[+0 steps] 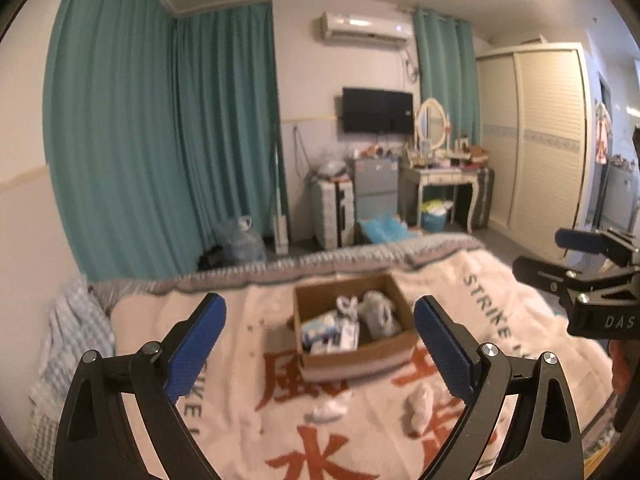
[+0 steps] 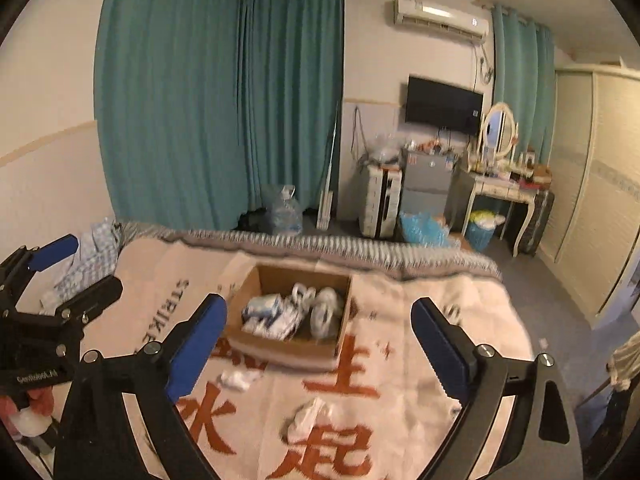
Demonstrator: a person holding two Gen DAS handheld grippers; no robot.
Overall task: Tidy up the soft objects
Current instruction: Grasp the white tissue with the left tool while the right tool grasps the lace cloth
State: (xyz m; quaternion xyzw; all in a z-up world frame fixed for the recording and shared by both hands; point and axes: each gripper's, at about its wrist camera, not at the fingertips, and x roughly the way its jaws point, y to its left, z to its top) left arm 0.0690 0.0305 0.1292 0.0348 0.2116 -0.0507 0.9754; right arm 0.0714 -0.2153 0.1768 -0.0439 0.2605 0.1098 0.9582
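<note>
Blue-padded fingers [image 1: 196,344] of the left gripper [image 1: 320,344] fill the lower frame of the left wrist view, spread wide and holding nothing. The right gripper [image 2: 320,344] is likewise released and empty in its own view.

Two small white soft bundles, probably rolled socks, lie loose on the pink blanket [image 1: 460,280] with orange characters. In the left view, one white bundle [image 1: 330,410] sits low at centre and a paler bundle [image 1: 418,404] lies to its right, both below the fingertips and between the fingers' lines, not touching them. The cardboard box [image 1: 352,364], already holding several white and grey soft items, stands just beyond them at mid-frame.

These bundles look light, limp and compressible; they should squash rather than slip. A pinch across the thick middle seems safest, since an edge grab may unroll them.
</note>
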